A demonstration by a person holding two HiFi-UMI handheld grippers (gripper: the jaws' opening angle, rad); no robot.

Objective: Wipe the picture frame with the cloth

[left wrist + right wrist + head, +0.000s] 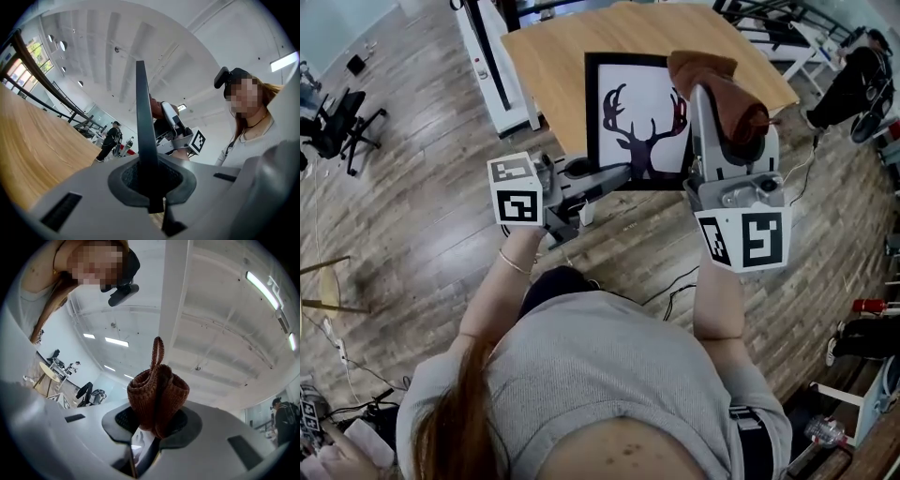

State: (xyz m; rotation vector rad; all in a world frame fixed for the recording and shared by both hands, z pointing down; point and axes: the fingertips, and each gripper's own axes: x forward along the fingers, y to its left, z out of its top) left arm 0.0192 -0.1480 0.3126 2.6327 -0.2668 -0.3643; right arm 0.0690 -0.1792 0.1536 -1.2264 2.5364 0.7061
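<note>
The picture frame (639,89), black-edged with a dark deer silhouette on white, is held up tilted over the wooden table (553,56). My left gripper (614,175) is shut on the frame's lower edge near its left corner. In the left gripper view the frame (144,126) stands edge-on between the pads of the left gripper (150,185). My right gripper (733,131) is shut on a bunched brown cloth (719,86), raised at the frame's right edge. In the right gripper view the cloth (157,394) bulges out of the right gripper (152,427), and a sliver of the frame (138,446) shows below it.
White table legs (502,66) stand left of the table on the wood floor. Office chairs (337,122) are at far left. Another person (853,80) is at upper right by more tables. Cables (675,291) trail on the floor near my feet.
</note>
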